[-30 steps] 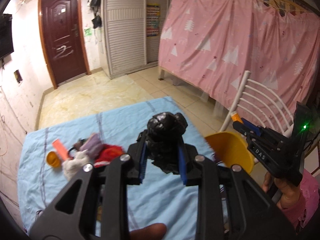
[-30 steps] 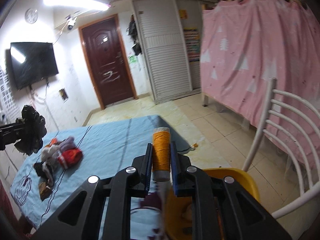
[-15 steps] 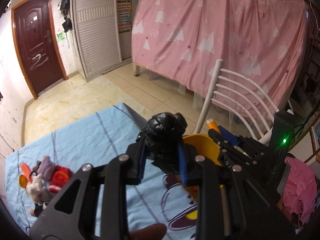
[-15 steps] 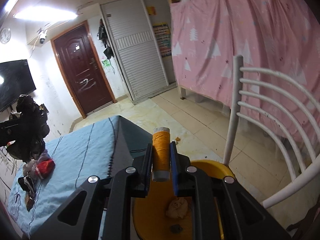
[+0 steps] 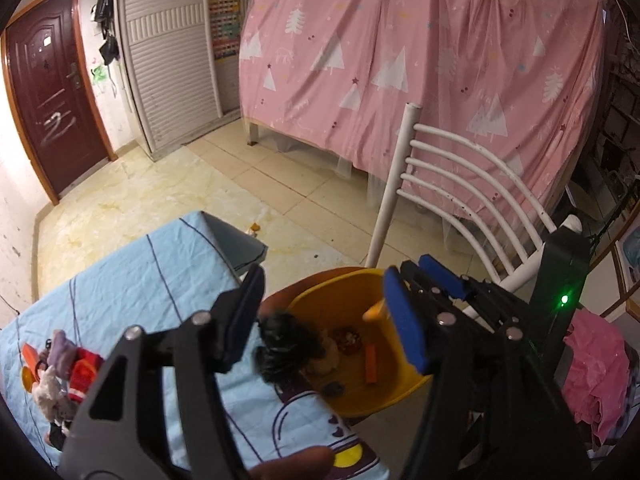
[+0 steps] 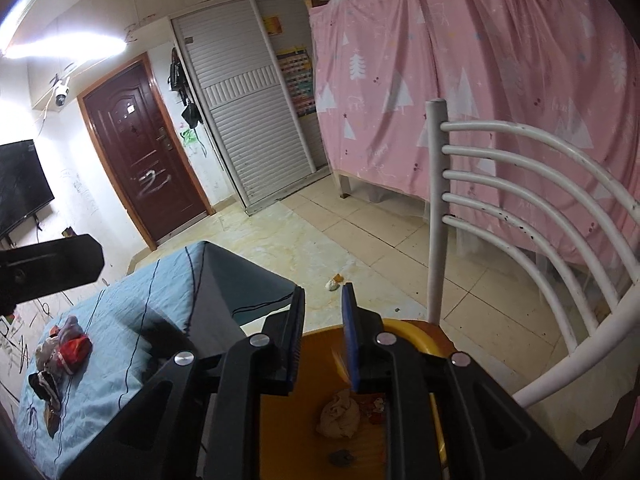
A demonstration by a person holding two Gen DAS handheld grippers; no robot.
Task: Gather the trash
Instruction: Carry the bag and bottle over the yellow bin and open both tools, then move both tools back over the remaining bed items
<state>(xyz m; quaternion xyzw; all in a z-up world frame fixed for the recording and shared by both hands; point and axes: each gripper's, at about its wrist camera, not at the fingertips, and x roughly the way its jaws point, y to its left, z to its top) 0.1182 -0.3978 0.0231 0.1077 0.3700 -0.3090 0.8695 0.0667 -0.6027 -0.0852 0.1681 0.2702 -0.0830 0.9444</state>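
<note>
My left gripper point(image 5: 324, 320) is open above the yellow bin point(image 5: 404, 386). The crumpled black bag point(image 5: 286, 346) is loose below its fingers, at the bin's near rim. My right gripper point(image 6: 322, 328) is open over the same bin point(image 6: 414, 330), and also shows in the left wrist view point(image 5: 424, 280). The orange bottle point(image 5: 374, 312) is free, blurred, inside the bin. The bin holds a beige wad point(image 6: 338, 418), an orange stick point(image 5: 371, 364) and small scraps. A pile of trash point(image 5: 60, 372) lies on the blue-sheeted table point(image 5: 140, 280), also seen in the right wrist view point(image 6: 60, 356).
A white metal chair point(image 5: 452, 184) stands right behind the bin. A pink curtain point(image 5: 420, 60) hangs beyond it. A scrap point(image 6: 334, 282) lies on the tiled floor. Pink cloth point(image 5: 596, 364) lies at the right. A brown door point(image 6: 144, 160) is at the far wall.
Both grippers moved right, over the bin, and opened. The black bag has left my left gripper and the orange bottle has left my right gripper; both are dropping into the bin.
</note>
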